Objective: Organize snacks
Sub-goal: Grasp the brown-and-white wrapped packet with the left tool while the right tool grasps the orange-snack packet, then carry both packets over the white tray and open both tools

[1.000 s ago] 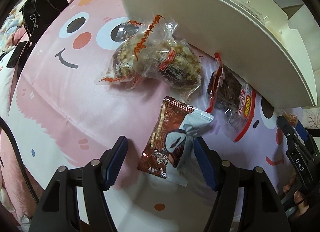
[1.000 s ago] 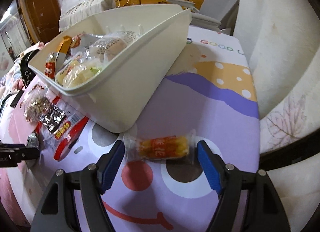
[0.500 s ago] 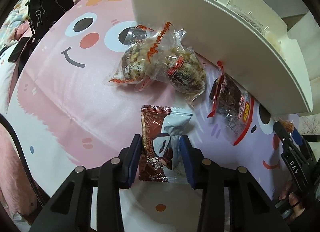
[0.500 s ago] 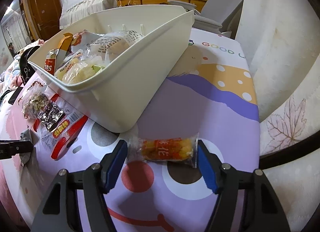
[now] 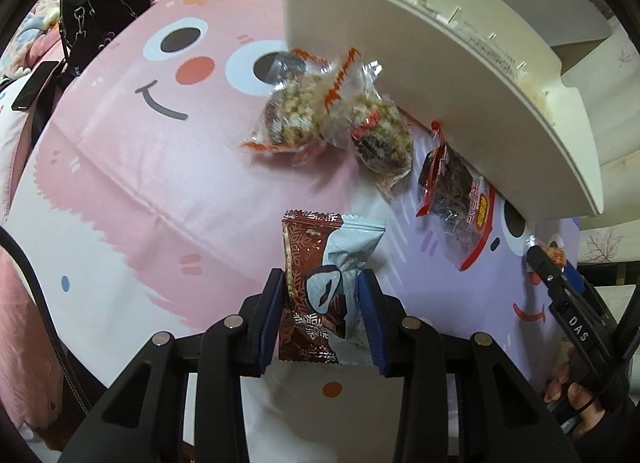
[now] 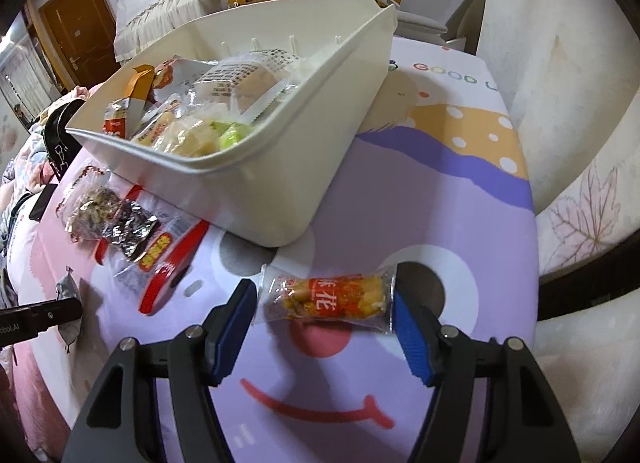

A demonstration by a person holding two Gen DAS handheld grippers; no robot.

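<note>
L tongs (image 5: 323, 313) clamped tight on the brown-and-white snack packet (image 5: 324, 283); both blue pads press its sides, wrapper crumpled between them, lower end of the packet over the bedspread (image 5: 160, 167). The carrying surface looks like a bed w/ cartoon-face cover, not a desk.

R tongs (image 6: 324, 323) stand about half open around the orange snack stick (image 6: 328, 299), which lies crosswise on the purple part of the cover. Pads sit at the two wrapper ends; can't tell if they touch, no squeeze visible.

White bin (image 6: 280, 167) sits toward the far side of the bed, already holding several packets. Just beside its near wall: two clear bags of nutty clusters (image 5: 332, 123), overlapping, and a red-edged packet of dark snack (image 5: 456, 199) partly tucked under the bin's rim in the L view.

Black bag (image 5: 100, 11) and a phone (image 5: 34, 85) at the bed's far left edge. A hand (image 5: 576, 399) grips the R tool's handle, seen at the L view's right edge.
</note>
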